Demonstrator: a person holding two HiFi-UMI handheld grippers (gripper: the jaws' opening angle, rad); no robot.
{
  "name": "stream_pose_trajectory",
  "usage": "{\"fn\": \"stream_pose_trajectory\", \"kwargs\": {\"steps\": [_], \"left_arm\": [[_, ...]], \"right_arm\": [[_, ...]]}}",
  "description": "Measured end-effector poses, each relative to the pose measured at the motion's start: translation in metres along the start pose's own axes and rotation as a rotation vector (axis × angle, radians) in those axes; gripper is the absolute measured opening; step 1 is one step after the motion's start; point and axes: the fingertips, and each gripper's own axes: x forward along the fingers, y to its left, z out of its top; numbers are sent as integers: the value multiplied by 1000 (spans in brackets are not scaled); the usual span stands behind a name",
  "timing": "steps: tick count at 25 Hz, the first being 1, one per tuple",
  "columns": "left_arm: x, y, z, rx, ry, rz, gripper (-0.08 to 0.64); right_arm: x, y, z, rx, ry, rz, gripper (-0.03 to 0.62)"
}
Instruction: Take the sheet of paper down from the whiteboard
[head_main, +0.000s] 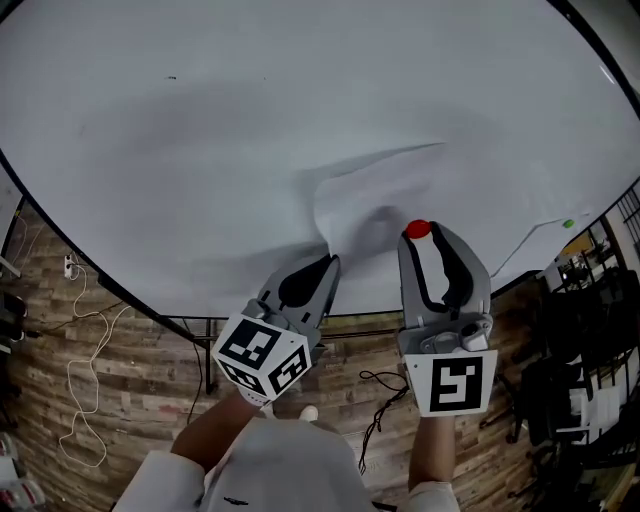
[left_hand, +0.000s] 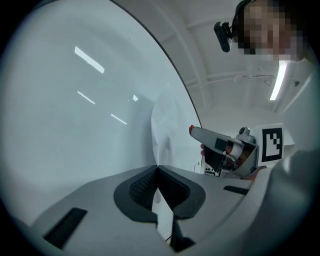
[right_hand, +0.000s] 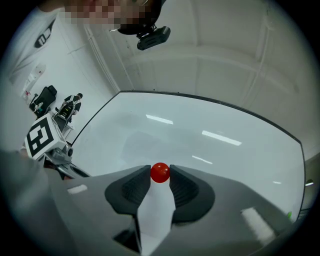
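Observation:
A white sheet of paper lies bulged and creased against the whiteboard. My left gripper is shut on the sheet's lower left edge; in the left gripper view the paper runs up from the closed jaws. My right gripper holds a round red magnet at its tips, at the sheet's lower right. In the right gripper view the magnet sits pinched between both pads, with paper below it. Whether the magnet touches the board is not clear.
A second sheet hangs at the board's lower right under a green magnet. Below the board are its stand, a wood-pattern floor with cables, and dark chairs at the right.

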Motion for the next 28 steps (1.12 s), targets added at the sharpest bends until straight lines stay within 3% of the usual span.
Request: {"fn": "stream_pose_trajectory", "kwargs": {"steps": [7, 13, 28], "left_arm": [[-22, 4, -1, -7, 10, 7, 6], [-41, 7, -2, -13, 14, 21, 6], [-92, 4, -14, 11, 34, 35, 6]], "right_arm": [[-39, -5, -22, 75, 42, -117, 129], [-73, -6, -41, 74, 77, -208, 129], [-117, 17, -95, 226, 134, -278, 129]]}}
